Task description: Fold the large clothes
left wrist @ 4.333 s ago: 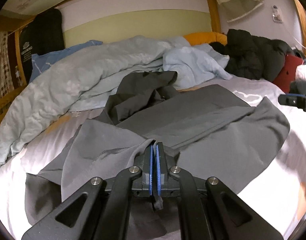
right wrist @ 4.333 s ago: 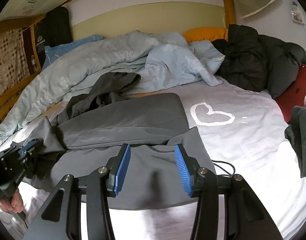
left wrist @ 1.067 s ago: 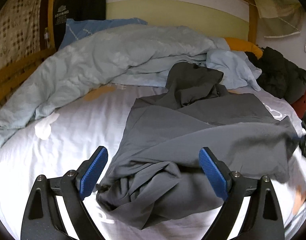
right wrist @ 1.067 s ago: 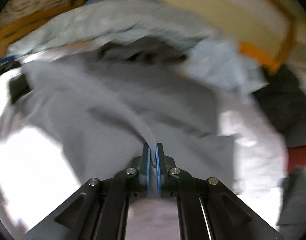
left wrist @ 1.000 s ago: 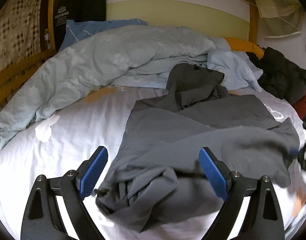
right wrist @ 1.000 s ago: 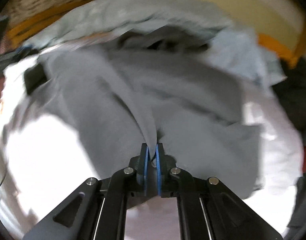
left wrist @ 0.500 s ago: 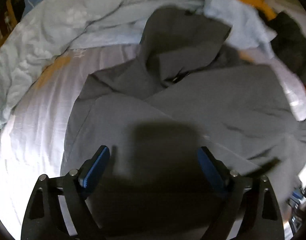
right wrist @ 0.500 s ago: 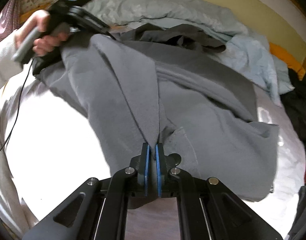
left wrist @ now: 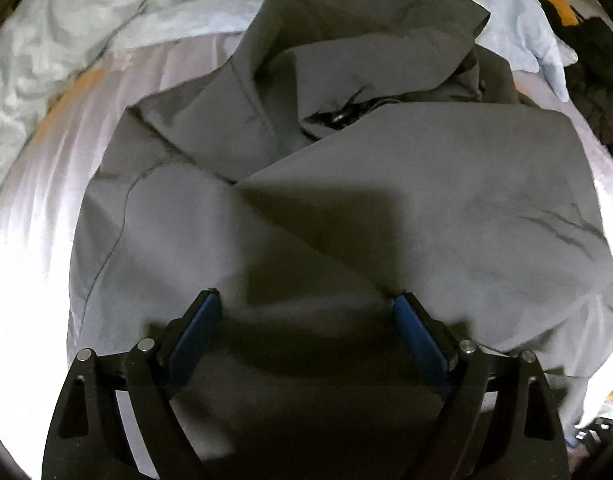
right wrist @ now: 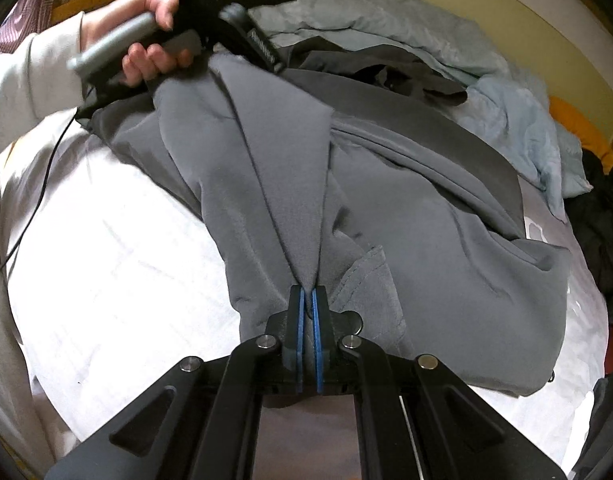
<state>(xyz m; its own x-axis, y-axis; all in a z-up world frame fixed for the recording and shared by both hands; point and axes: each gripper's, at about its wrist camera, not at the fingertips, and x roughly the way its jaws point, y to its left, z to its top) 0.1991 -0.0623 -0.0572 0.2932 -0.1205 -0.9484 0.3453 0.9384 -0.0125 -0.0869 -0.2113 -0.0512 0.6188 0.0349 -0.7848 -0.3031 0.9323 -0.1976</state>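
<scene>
Lying spread across white bed sheet (right wrist: 106,264): grey jacket (left wrist: 446,208), hood bunched toward light blue duvet (left wrist: 86,28). Right gripper (right wrist: 306,312) pinching a raised fold of jacket fabric, pads clamped together. Left gripper (left wrist: 306,320) hovering low over jacket, fingers (left wrist: 198,324) spread wide, gripping nothing.

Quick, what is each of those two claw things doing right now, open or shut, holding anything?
Left gripper: open, holding nothing, over the gray garment.
Right gripper: shut on a fold of the gray garment.
</scene>
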